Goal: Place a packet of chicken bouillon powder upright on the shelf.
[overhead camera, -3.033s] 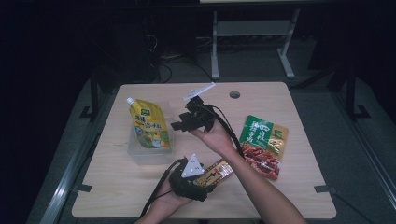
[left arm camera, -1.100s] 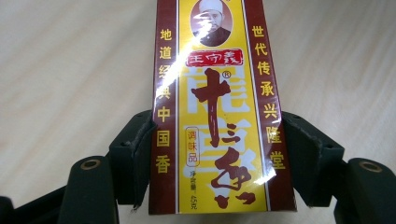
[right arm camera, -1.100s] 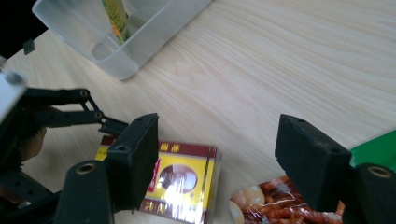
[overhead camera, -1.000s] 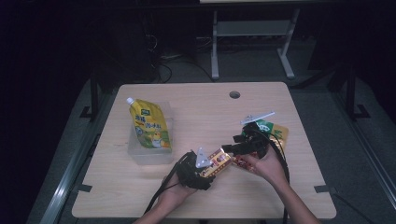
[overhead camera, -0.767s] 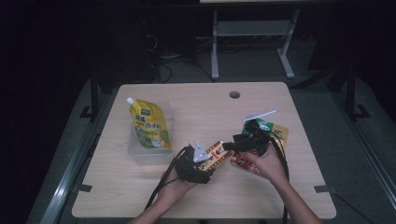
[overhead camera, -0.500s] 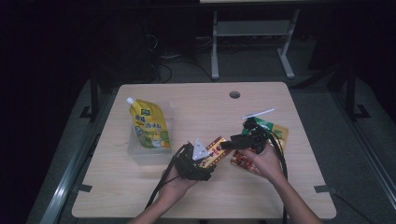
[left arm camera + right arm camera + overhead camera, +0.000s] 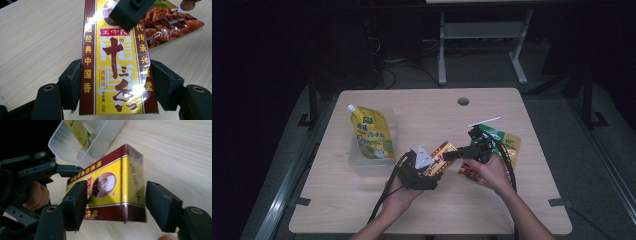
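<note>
Near the front middle of the table [image 7: 362,210], the left gripper [image 7: 428,169] has the yellow-and-maroon box [image 7: 439,157] clamped by its long sides, lifted a little and tilted toward the right hand. A second ago the right gripper [image 7: 449,155] sat farther right, above the red-and-green snack packet [image 7: 502,145]; since then it has slid in toward the box, and its jaws have just been closing, with the far end of the box between them. From the right gripper view, the left pad looks to overlap the box's yellow face while the right pad stands off from the box's edge with bare wood showing in the gap, so I would call that gripper open around the box (though the box's edge is blurred there, and the near pad may be touching). The left hand has hardly shifted.

The box is a slim carton, yellow down the middle with maroon borders, large dark-red characters, a small red label and a round portrait near its top, all under glossy film. Behind it, at the table's left, a yellow spouted pouch [image 7: 369,132] lies in a clear plastic tub [image 7: 362,167].
</note>
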Action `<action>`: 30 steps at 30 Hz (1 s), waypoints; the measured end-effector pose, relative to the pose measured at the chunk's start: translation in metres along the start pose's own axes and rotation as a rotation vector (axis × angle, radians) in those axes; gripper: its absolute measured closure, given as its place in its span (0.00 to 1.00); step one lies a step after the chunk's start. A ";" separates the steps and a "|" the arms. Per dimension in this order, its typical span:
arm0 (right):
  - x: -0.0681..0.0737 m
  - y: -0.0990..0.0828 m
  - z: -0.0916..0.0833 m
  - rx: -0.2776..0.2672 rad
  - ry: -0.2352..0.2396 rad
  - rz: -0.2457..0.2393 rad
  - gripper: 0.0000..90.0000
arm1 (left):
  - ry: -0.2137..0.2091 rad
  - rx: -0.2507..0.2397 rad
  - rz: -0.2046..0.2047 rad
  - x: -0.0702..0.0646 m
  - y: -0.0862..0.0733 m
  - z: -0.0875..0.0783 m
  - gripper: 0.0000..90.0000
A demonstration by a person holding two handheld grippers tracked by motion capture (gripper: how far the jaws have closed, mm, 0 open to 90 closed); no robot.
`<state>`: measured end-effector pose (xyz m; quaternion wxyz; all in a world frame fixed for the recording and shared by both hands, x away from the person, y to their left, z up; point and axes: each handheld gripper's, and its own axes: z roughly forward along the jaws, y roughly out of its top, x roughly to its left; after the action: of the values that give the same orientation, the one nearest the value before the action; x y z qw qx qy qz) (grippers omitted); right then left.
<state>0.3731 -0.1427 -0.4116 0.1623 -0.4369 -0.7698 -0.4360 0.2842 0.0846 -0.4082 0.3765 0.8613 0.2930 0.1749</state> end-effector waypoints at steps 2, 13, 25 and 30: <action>0.001 0.000 0.001 0.004 0.003 -0.008 0.45 | 0.002 0.002 -0.001 0.000 -0.001 0.001 0.36; 0.006 0.003 -0.001 0.016 -0.009 0.003 0.60 | -0.013 0.042 -0.018 0.003 -0.006 0.006 0.35; 0.024 0.011 -0.004 0.002 0.019 -0.080 0.74 | -0.020 0.046 -0.007 0.005 -0.012 0.007 0.33; 0.039 0.017 -0.002 0.023 -0.028 -0.168 0.75 | -0.029 0.043 -0.011 0.005 -0.016 0.002 0.31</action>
<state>0.3645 -0.1194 -0.3774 0.1195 -0.3751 -0.8108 -0.4332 0.2831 0.0952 -0.4216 0.3629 0.8701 0.2959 0.1539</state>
